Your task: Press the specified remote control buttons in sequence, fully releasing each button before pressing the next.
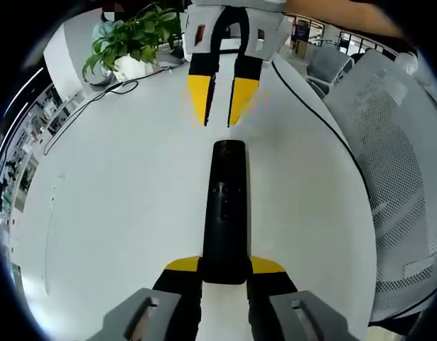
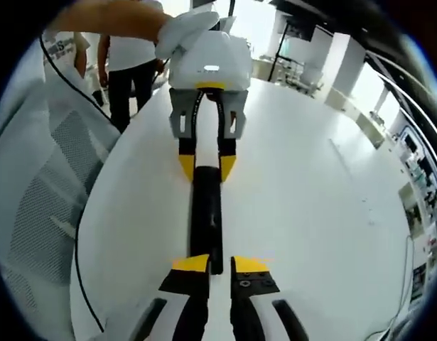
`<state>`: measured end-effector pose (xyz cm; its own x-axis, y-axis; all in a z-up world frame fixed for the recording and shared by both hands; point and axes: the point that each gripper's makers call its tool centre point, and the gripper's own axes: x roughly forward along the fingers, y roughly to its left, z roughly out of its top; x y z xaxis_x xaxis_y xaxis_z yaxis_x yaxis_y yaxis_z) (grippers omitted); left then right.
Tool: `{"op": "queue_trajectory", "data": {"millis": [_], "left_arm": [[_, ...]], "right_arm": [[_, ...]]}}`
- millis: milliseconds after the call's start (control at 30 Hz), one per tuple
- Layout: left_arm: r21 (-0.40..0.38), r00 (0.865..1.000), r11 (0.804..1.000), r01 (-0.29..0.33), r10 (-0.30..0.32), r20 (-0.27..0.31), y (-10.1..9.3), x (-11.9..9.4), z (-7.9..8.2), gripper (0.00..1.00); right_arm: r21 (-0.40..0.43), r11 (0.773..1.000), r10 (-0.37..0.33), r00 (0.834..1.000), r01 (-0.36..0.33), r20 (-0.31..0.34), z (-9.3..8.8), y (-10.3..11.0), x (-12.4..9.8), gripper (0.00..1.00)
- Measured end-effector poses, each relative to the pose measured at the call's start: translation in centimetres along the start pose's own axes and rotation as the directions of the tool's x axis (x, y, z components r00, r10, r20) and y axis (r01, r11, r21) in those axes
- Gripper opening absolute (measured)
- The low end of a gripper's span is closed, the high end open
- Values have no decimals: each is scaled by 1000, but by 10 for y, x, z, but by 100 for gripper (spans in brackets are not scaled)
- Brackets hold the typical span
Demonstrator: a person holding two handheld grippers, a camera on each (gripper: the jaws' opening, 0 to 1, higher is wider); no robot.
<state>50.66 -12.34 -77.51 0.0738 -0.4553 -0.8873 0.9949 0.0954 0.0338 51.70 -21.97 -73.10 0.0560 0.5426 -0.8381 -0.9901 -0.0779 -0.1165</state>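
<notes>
A long black remote control (image 1: 225,213) lies lengthwise on the white table (image 1: 97,213). My left gripper (image 1: 225,265) is shut on its near end, one yellow tip on each side. My right gripper (image 1: 218,122) comes in from the top of the left gripper view, just past the remote's far end, its jaws a narrow gap apart with nothing between them. In the right gripper view the remote (image 2: 206,206) runs away from my right gripper (image 2: 221,266) toward the left gripper (image 2: 207,168), which clamps the far end. The remote's near end sits right at the right gripper's tips.
A potted plant (image 1: 126,42) and a black cable (image 1: 97,99) sit at the table's far left. A grey mesh chair (image 1: 396,177) stands beside the table edge, also seen as the chair (image 2: 47,177). A person (image 2: 133,64) stands beyond the table.
</notes>
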Motion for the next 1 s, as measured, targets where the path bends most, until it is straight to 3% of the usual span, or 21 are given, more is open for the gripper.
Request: {"op": "queue_trajectory", "data": {"millis": [100, 467, 667, 1000], "left_arm": [[-3, 1000, 1000, -1, 1, -2, 0, 0, 0, 23], [-16, 1000, 1000, 1, -2, -6, 0, 0, 0, 23], [-14, 1000, 1000, 1, -1, -5, 0, 0, 0, 23], [-11, 1000, 1000, 1, -1, -6, 1, 1, 0, 23]], "right_arm": [[-2, 1000, 4, 1000, -4, -15, -4, 0, 0, 0], [-53, 998, 30, 996, -34, -79, -10, 6, 8, 0], [-8, 999, 51, 992, -52, -117, -14, 8, 15, 0], [-22, 998, 57, 989, -60, -136, -21, 11, 20, 0]]}}
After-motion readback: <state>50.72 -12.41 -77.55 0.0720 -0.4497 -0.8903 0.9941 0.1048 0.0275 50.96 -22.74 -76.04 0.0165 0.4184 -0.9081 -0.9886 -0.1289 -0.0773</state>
